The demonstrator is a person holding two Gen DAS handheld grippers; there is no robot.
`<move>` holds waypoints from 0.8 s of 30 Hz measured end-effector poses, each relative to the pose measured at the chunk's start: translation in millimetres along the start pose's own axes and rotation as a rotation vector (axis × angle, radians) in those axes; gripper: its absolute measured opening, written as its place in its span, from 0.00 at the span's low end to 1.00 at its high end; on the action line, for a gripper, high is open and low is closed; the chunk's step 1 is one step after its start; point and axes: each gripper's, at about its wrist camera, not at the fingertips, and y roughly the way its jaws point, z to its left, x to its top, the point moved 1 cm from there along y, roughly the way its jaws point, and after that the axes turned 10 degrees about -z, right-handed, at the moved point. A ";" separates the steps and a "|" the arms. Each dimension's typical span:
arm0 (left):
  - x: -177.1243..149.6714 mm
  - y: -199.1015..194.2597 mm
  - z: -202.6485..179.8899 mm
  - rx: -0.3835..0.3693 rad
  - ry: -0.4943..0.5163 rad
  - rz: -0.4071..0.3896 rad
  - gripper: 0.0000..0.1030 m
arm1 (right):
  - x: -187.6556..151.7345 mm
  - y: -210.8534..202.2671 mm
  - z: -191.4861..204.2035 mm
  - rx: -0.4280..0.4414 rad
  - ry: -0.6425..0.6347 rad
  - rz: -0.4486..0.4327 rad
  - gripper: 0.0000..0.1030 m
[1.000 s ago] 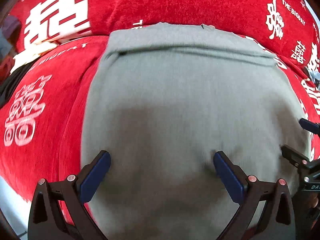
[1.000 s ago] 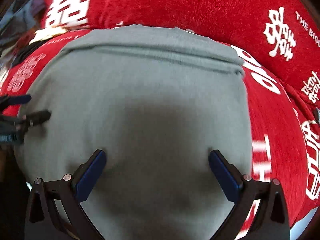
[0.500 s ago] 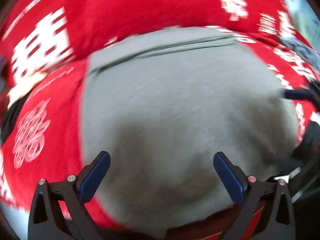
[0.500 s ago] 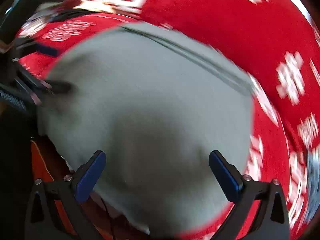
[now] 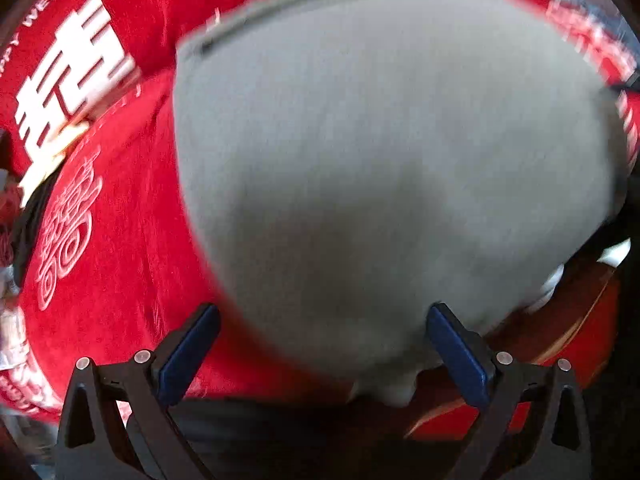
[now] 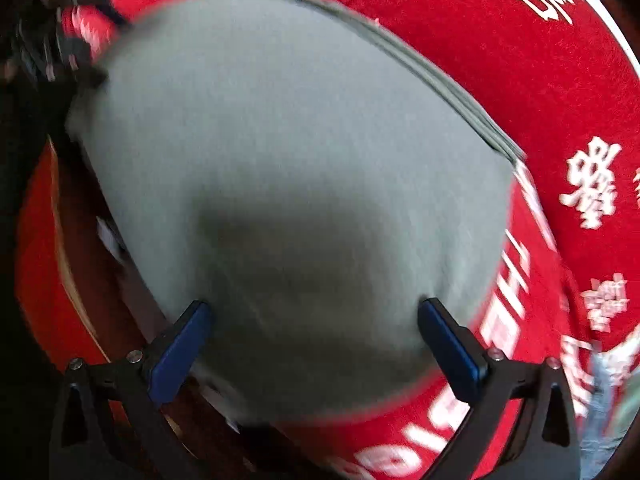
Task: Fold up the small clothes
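A folded grey garment (image 5: pixel 380 152) lies flat on a red cloth with white characters (image 5: pixel 108 248); it also fills the right wrist view (image 6: pixel 280 152). My left gripper (image 5: pixel 320 350) is open and empty, hovering over the garment's near left corner. My right gripper (image 6: pixel 314 344) is open and empty over the garment's near right part. The left gripper shows blurred at the top left of the right wrist view (image 6: pixel 52 56). Both views are motion-blurred.
The red printed cloth (image 6: pixel 560 100) covers the surface around the garment. A dark wooden front edge (image 5: pixel 560 320) shows below the garment, and it also shows in the right wrist view (image 6: pixel 80 280).
Both grippers have pulled back toward the near edge and turned outward, left to the left and right to the right. The garment stays flat. Both stay open.
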 end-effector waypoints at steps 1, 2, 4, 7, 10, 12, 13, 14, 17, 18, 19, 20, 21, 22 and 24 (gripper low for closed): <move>-3.5 1.6 4.0 0.007 -0.016 0.039 1.00 | -0.8 -0.5 -0.7 -0.004 0.006 0.039 1.00; -7.0 -4.2 11.3 0.015 -0.045 0.026 1.00 | 0.7 -5.2 -4.5 0.000 0.039 0.059 1.00; -4.2 -25.0 24.1 0.003 -0.111 -0.053 1.00 | 9.4 -18.6 -13.0 0.024 0.083 0.000 1.00; 17.0 -42.5 26.3 -0.053 -0.187 -0.150 1.00 | 43.4 -29.3 -20.8 0.050 0.118 -0.109 1.00; 43.3 -31.2 4.4 -0.106 -0.178 -0.168 1.00 | 71.1 -16.0 -15.0 0.065 0.109 -0.146 1.00; 51.9 -15.0 -8.0 -0.101 -0.141 -0.138 1.00 | 83.8 2.6 -10.8 0.057 0.098 -0.132 1.00; 55.7 -1.5 -14.0 -0.070 -0.116 -0.109 1.00 | 83.8 8.0 -7.2 0.055 0.099 -0.116 1.00; 54.7 -1.0 -13.4 -0.058 -0.111 -0.129 1.00 | 81.3 12.0 -2.7 0.054 0.103 -0.096 1.00; 41.0 0.7 2.0 -0.065 -0.149 -0.105 1.00 | 61.2 12.4 -11.4 0.085 0.193 -0.084 1.00; 37.5 2.1 9.3 -0.067 -0.161 -0.097 1.00 | 50.2 9.7 -14.0 0.083 0.216 -0.077 1.00; 31.8 2.1 14.7 -0.075 -0.177 -0.085 1.00 | 41.2 7.4 -19.2 0.070 0.233 -0.079 1.00; 25.6 1.4 20.1 -0.069 -0.190 -0.060 1.00 | 29.9 4.0 -23.3 0.054 0.245 -0.064 0.99; 21.1 -1.9 15.1 -0.036 -0.197 -0.044 1.00 | 20.2 -0.9 -25.1 0.052 0.267 -0.042 0.99; 15.7 -2.8 22.2 0.017 -0.229 -0.009 1.00 | 12.4 -8.4 -27.1 0.028 0.287 -0.015 1.00; 9.0 -7.6 35.6 -0.004 -0.318 -0.004 1.00 | -6.0 -19.5 -41.8 -0.024 0.378 0.041 1.00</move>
